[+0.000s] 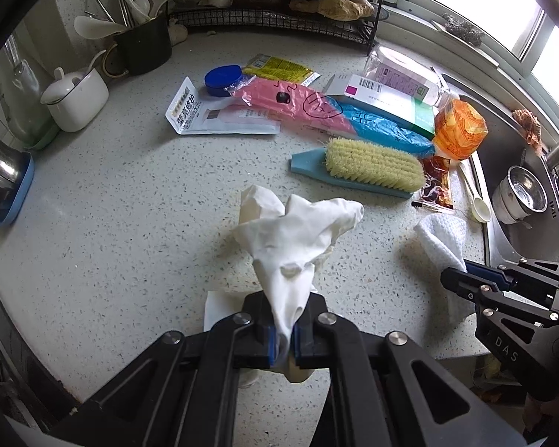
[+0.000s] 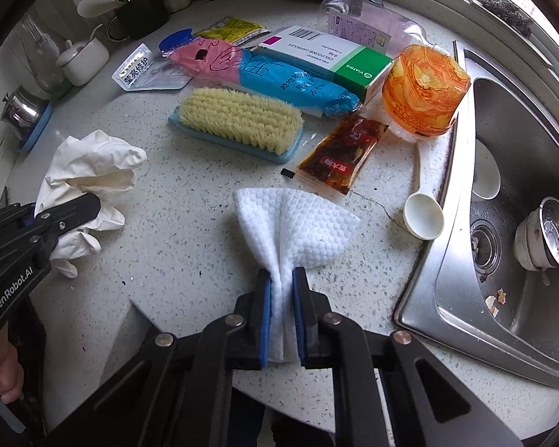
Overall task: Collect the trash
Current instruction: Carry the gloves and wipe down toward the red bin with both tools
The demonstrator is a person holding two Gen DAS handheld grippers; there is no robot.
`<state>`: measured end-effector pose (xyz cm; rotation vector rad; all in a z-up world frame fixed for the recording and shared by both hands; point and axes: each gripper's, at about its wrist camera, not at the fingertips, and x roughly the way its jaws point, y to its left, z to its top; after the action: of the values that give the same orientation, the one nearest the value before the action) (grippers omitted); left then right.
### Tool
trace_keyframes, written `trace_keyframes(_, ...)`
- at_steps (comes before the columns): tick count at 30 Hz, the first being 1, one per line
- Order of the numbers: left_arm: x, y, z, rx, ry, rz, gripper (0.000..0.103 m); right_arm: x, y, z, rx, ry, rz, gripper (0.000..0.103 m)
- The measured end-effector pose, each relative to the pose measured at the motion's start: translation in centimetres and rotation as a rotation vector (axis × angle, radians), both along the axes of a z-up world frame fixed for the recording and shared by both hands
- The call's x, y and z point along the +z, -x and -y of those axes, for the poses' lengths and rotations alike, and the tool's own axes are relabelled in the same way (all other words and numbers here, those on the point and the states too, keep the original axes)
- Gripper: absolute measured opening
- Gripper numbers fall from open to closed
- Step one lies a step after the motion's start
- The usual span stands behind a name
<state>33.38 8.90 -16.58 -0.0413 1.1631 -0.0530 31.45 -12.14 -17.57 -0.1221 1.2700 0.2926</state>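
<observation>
Two grips set: left gripper (image 1: 285, 339) clamped on crumpled glove (image 1: 298, 238), right gripper (image 2: 282, 316) pinching paper towel (image 2: 298, 223) at counter (image 2: 175, 246) edge. Pickup step; next, lift and find a bin, none visible.

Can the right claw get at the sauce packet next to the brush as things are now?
Probably not yet: the right claw is shut on the white paper towel. The sauce packet lies uncovered just beyond it.
</observation>
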Motion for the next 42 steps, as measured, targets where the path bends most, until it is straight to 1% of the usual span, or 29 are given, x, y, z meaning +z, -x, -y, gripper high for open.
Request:
trace_keyframes(4,1.3,1.9,1.1,-0.009,0.006,0.018,0.005,2.0,1.3,0.8,0.002,-0.041,0.039,0.010)
trace_keyframes(7,2.5,4.0,2.7,-0.014,0.009,0.037,0.005,3.4,3.0,2.3,0.000,-0.072,0.066,0.010)
trace_keyframes(10,3.4,6.5,5.0,-0.020,0.012,0.050,0.005,4.7,5.5,4.2,-0.009,-0.104,0.092,0.010)
trace_keyframes(13,4.1,9.6,7.7,-0.037,0.006,0.067,0.005,5.5,8.4,6.5,-0.021,-0.111,0.120,0.010)
trace_keyframes(22,4.9,19.0,16.2,-0.128,-0.011,0.090,0.006,6.4,18.4,14.0,-0.076,-0.110,0.178,0.010)
trace_keyframes(25,4.6,21.0,18.7,-0.163,-0.002,0.081,0.006,6.1,21.2,16.2,-0.106,-0.110,0.170,0.010)
trace_keyframes(28,4.0,22.5,20.8,-0.189,0.007,0.055,0.006,5.5,22.9,18.1,-0.145,-0.113,0.162,0.010)
trace_keyframes(32,2.1,23.4,23.1,-0.237,0.010,0.016,0.006,4.5,24.7,20.0,-0.199,-0.126,0.138,0.010)
trace_keyframes(35,-0.5,23.4,24.2,-0.265,0.016,-0.023,0.006,2.2,25.7,21.4,-0.237,-0.123,0.108,0.010)
trace_keyframes(38,-4.4,23.1,25.2,-0.293,0.029,-0.071,0.006,-0.9,26.1,22.1,-0.273,-0.118,0.071,0.010)
trace_keyframes(40,-7.6,22.9,25.9,-0.313,0.034,-0.104,0.006,-3.6,25.9,22.4,-0.294,-0.123,0.039,0.010)
trace_keyframes(42,-11.2,22.7,26.9,-0.329,0.017,-0.124,0.006,-6.6,25.9,22.9,-0.316,-0.126,0.010,0.010)
